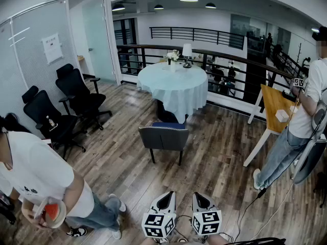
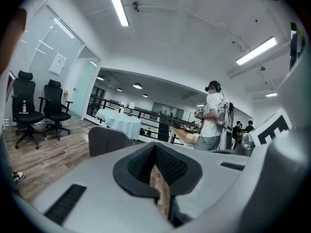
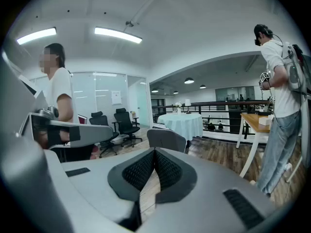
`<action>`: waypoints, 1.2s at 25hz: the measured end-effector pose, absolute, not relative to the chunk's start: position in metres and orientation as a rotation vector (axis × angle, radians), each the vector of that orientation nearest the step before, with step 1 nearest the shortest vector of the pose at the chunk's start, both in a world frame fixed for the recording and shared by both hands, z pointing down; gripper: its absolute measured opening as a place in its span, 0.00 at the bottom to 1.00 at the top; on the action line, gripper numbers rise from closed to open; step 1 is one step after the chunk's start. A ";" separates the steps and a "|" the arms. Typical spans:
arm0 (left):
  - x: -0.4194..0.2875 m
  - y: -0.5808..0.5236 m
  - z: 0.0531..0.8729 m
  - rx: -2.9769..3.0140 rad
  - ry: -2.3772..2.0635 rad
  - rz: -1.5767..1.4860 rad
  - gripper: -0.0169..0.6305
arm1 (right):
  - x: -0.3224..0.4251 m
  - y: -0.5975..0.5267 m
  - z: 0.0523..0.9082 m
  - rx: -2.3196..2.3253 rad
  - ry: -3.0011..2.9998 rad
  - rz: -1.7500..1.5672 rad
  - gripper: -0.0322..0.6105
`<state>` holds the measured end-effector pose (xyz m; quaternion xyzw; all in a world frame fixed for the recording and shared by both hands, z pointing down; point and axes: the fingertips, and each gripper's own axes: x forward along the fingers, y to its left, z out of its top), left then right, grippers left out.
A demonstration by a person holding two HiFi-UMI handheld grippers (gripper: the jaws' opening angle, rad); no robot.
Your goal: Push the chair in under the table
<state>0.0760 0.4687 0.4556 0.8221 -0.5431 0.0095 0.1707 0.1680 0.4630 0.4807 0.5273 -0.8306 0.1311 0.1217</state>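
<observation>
A grey chair (image 1: 164, 137) with a blue seat stands on the wood floor, its back toward me, a little out from the round table (image 1: 173, 86) draped in a pale cloth. My left gripper (image 1: 167, 194) and right gripper (image 1: 198, 195) hang side by side at the bottom of the head view, well short of the chair, both shut and empty. In the left gripper view the chair (image 2: 108, 139) and table (image 2: 119, 120) lie ahead beyond the closed left gripper (image 2: 155, 149). The right gripper (image 3: 154, 152) shows the chair (image 3: 166, 139) before the table (image 3: 183, 122).
Two black office chairs (image 1: 76, 93) stand by the glass wall at left. A person in a white shirt (image 1: 41, 177) bends close at my lower left. Another person (image 1: 301, 121) stands by a wooden table (image 1: 273, 103) at right. A railing (image 1: 230, 60) runs behind the round table.
</observation>
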 end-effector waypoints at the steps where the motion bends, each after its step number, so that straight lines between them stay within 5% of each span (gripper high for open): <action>1: 0.077 0.469 0.456 2.333 -1.544 0.028 0.03 | 0.170 0.463 0.482 1.538 -2.422 0.386 0.08; 30: -0.021 0.413 0.475 2.287 -1.610 0.082 0.03 | 0.135 0.400 0.513 1.601 -2.320 0.487 0.08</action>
